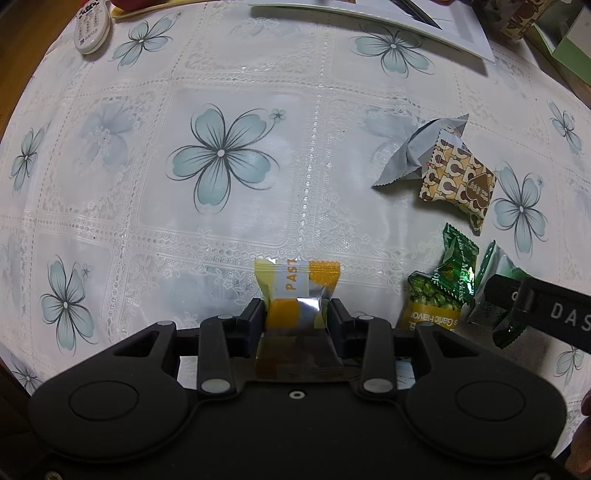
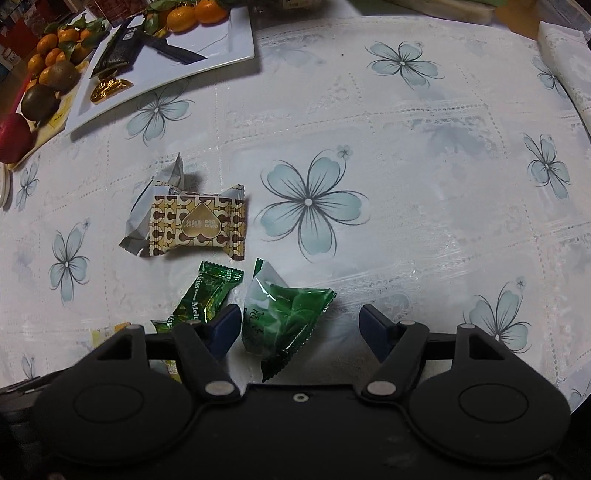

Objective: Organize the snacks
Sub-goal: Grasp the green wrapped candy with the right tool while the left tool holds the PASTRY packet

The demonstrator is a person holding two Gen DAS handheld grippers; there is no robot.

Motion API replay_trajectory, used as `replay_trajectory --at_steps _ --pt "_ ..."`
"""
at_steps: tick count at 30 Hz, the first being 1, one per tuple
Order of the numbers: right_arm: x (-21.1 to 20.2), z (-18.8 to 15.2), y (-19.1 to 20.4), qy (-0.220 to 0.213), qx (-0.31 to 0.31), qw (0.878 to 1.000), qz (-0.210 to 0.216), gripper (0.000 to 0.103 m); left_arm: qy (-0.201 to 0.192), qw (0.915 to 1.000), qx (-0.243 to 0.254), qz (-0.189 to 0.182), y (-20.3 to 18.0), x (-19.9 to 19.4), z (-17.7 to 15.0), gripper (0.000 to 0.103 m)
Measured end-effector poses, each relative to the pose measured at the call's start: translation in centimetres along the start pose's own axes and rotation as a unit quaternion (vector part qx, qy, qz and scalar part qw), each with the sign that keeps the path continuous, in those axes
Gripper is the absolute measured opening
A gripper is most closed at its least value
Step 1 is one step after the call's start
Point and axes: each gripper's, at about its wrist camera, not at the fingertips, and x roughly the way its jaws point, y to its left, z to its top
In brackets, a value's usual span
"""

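Only the left wrist view shows the yellow-and-orange packet pinched between the pressed-in jaws of the left gripper at the lower middle of the frame; its long axis runs away from the camera, its near end tucked under the gripper body and partly hidden, and only the letters "PAST" can be read on it. A remote control sits at that view's upper left. The right wrist view alone shows the white tray at the upper left, with dark packets on it and oranges and kiwis beside it. There the right gripper has its jaws spread wide around a pale green packet, which lies tilted on the flowered tablecloth, its lower corner cut off by the gripper body; whether a finger touches it is hard to tell. Just left lies a dark green candy, pointing to the upper right. Above it a gold patterned packet lies crosswise over a grey wrapper. In the left view, a pea snack bag is half hidden by the gripper.
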Motion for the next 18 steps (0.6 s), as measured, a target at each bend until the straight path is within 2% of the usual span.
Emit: replay_trajectory --at_steps 5,10,14,18 --pt "0.9 0.1 0.6 0.003 -0.008 1.000 -0.014 0.070 0.000 1.0000 -0.001 -0.004 0.2 0.1 0.0 0.046" --pt "1.2 -0.3 1.0 0.024 -0.021 0.999 -0.006 0.042 0.000 1.0000 -0.004 -0.009 0.5 0.0 0.0 0.046" --pt "0.9 -0.6 1.0 0.020 -0.030 0.999 -0.009 0.041 -0.001 0.9999 -0.005 -0.011 0.5 0.0 -0.1 0.045" --pt "-0.3 -0.7 0.5 -0.007 -0.035 0.999 -0.026 0.040 0.001 0.9998 -0.011 -0.018 0.7 -0.1 -0.1 0.044"
